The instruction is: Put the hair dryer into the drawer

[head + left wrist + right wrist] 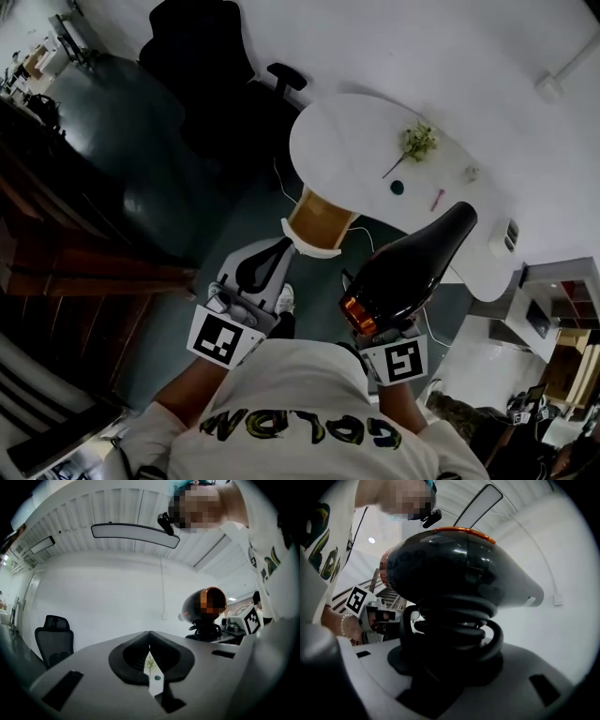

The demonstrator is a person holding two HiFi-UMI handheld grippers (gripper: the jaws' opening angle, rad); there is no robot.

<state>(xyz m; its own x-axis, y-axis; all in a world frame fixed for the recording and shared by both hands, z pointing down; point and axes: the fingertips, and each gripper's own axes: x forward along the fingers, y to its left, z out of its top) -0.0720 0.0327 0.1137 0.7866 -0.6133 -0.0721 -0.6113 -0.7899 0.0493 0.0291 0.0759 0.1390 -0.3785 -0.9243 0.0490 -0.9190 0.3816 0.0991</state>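
Note:
The hair dryer point(412, 262) is black with an orange rear ring. It stands upright in my right gripper point(380, 326), nozzle pointing away from me towards the white table. In the right gripper view the dryer point(459, 569) fills the frame. Its handle, wrapped in coiled black cord point(454, 620), sits between the jaws of the right gripper point(454, 667), which is shut on it. My left gripper point(270, 253) is held beside it at the left, with nothing in it. In its own view the left gripper point(150, 641) has its jaws together with only a thin slit between them, and the dryer point(206, 604) shows at the right.
A white rounded table point(347, 141) lies ahead, carrying a plant sprig point(417, 141) and small items. A tan bin point(317, 217) stands at its near edge. A black office chair point(202, 56) stands further back, dark wooden furniture point(66, 253) runs along the left, and shelving point(562, 309) is at the right.

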